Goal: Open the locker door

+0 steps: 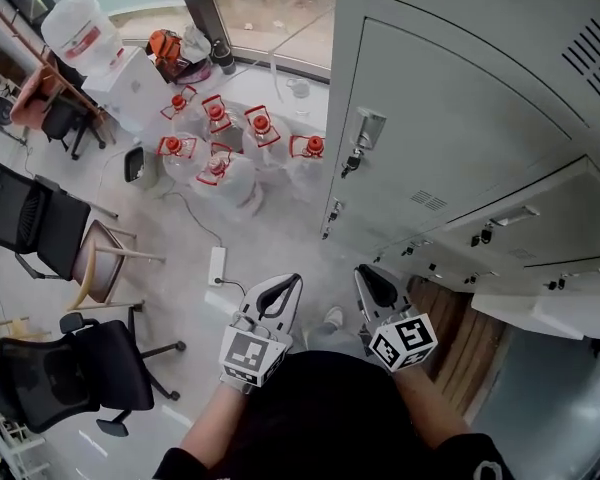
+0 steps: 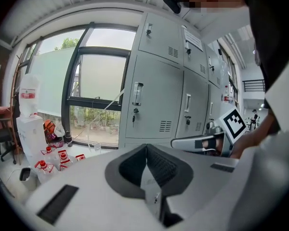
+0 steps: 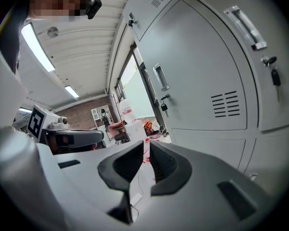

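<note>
The locker handle [image 1: 368,128] stands upright at 12 o'clock from the right gripper [image 1: 370,280], which is nearer than the left gripper [image 1: 283,290]. Both jaws are pressed together, holding nothing.

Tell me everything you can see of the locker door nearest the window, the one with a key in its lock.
The locker door is pale grey, painted metal by its look, and shut. A vertical pull handle sits at its window-side edge; beneath is the lock, with a key hanging from it. A block of vent slots sits low on the far side. Nothing touches it: the left claw and right claw hang short of it.
</note>
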Demonstrator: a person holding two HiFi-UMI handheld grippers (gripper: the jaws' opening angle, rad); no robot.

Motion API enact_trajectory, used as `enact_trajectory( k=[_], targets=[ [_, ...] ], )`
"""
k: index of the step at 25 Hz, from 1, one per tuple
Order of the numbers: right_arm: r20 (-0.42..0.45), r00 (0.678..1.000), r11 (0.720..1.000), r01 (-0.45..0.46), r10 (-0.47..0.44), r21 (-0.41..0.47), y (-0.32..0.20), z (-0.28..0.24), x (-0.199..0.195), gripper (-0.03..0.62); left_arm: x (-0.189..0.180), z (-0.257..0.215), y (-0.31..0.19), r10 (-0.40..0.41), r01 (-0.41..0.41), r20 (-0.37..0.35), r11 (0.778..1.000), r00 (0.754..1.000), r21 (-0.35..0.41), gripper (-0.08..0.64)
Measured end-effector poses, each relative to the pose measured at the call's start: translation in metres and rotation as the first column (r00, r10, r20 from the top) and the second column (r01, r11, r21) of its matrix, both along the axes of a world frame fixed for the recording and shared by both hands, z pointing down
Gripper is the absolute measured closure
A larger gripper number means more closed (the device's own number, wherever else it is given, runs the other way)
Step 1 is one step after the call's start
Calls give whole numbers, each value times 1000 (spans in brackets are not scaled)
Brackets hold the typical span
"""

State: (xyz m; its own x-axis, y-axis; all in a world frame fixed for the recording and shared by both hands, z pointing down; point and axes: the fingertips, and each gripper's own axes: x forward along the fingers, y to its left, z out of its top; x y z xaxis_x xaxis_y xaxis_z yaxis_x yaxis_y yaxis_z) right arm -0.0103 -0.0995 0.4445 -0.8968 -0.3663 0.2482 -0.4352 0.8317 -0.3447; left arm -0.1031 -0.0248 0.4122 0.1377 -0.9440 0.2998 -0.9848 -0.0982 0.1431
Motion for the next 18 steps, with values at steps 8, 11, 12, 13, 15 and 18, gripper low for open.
enact_trajectory(
  k=[8, 11, 12, 13, 15, 18],
  targets=[
    [-119, 992, 999, -45, 44, -7, -25, 72, -52, 538, -51, 29, -11, 46, -46, 7, 998, 999, -41, 537],
    [-164, 983, 996, -87, 81, -30, -35, 104, -65, 538, -68, 46, -10, 67, -67, 3, 995, 998, -71, 537],
    [-176, 980, 994, -101, 93, -34, -38, 114, -69, 538, -73, 51, -9, 74, -73, 1, 994, 997, -82, 537],
    [-189, 976, 993, -113, 105, -36, -42, 124, -73, 538, -77, 57, -8, 80, -80, -1, 992, 997, -93, 537],
    [-216, 968, 990, -140, 129, -36, -50, 146, -80, 538, -85, 70, -7, 94, -94, -6, 989, 996, -112, 537],
    [-254, 953, 983, -181, 166, -37, -61, 179, -87, 537, -92, 87, -4, 123, -124, -12, 983, 992, -139, 537]
  ],
)
